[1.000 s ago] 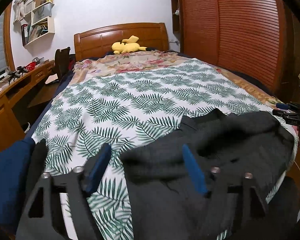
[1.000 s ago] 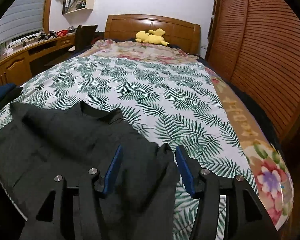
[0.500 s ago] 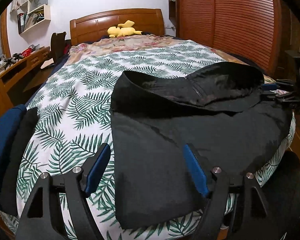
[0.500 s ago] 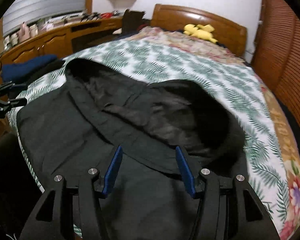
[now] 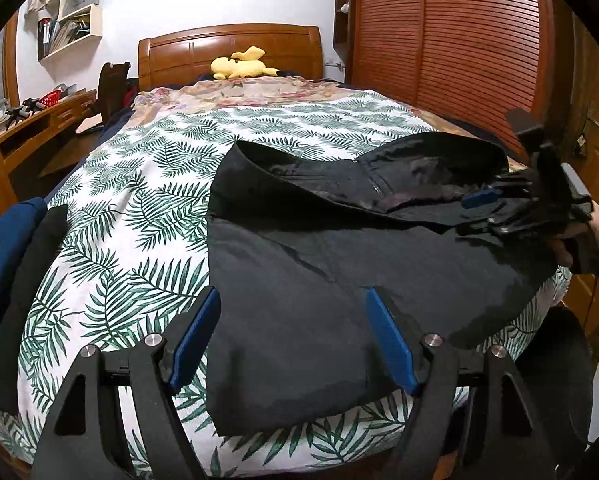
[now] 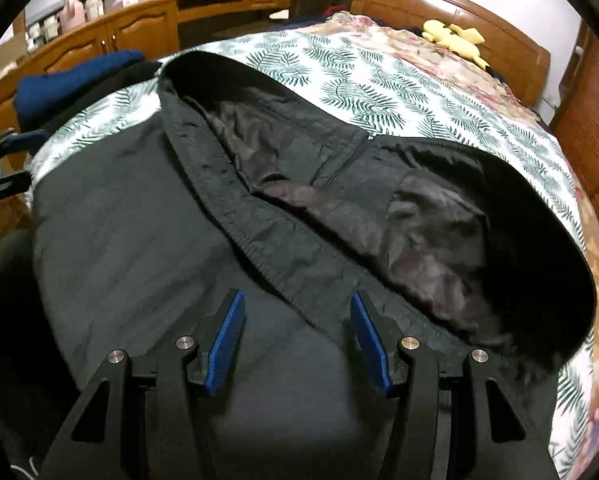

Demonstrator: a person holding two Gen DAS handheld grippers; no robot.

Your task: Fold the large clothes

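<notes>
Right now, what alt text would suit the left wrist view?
A black garment lies spread at the foot of a leaf-print bed, its top edge gaping. Two blue-padded fingers hover open over it; a yellow plush toy sits by the headboard.

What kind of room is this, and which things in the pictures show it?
Most likely a home bedroom: a bed with a leaf-print cover and wooden headboard, a yellow plush toy lying by the headboard, and a louvered wooden wardrobe beside the bed.

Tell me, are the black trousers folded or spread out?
Spread out: the black trousers lie flat across the bed, waistband gaping, lining showing.
</notes>
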